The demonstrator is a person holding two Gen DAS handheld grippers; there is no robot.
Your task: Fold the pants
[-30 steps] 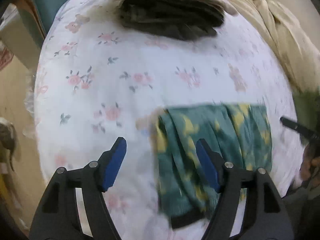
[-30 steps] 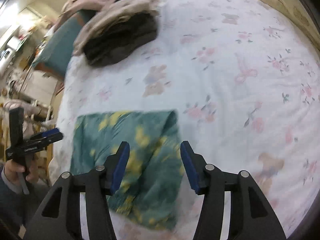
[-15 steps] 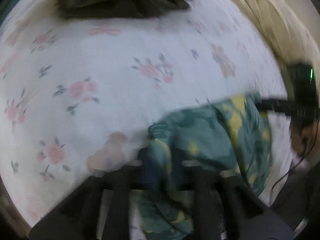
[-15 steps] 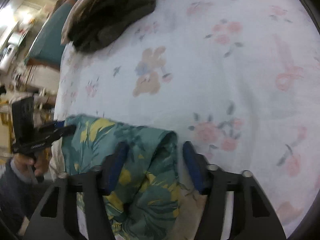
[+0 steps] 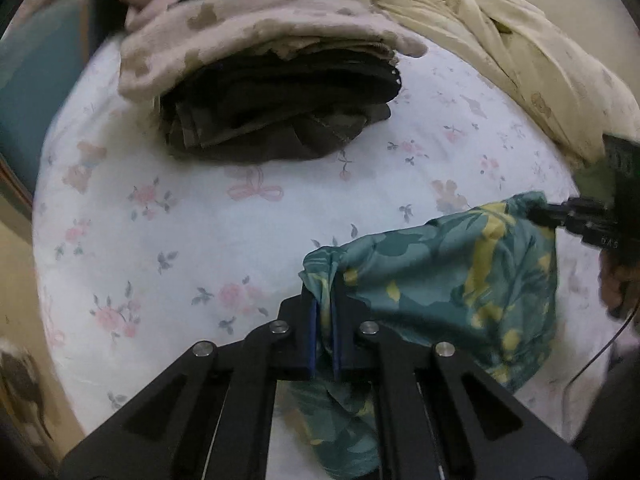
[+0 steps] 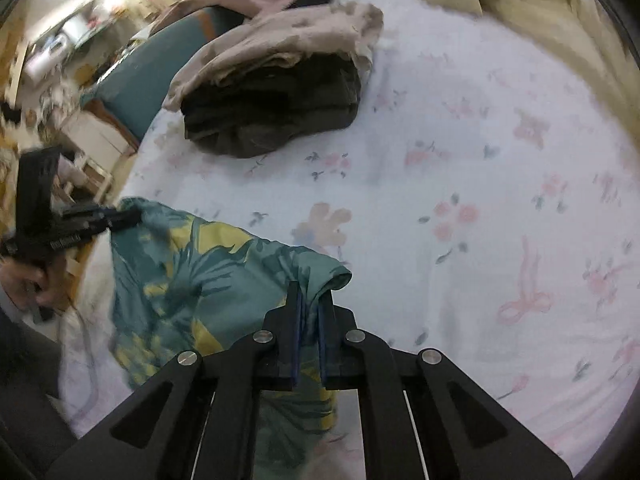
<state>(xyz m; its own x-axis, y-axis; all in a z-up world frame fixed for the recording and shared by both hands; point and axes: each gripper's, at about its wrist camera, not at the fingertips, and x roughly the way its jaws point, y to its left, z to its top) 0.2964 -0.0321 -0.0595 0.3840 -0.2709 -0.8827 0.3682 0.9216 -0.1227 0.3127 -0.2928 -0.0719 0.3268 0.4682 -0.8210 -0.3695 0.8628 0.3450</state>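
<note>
Both grippers, L (image 5: 325, 312) & R (image 6: 309, 320), pinch pants (image 5: 448, 276) corners.

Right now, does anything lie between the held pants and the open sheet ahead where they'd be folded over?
Nothing visible does. The left gripper and right gripper each pinch a corner of the green pants; the floral sheet ahead is bare. The dark clothes pile sits farther back.
</note>
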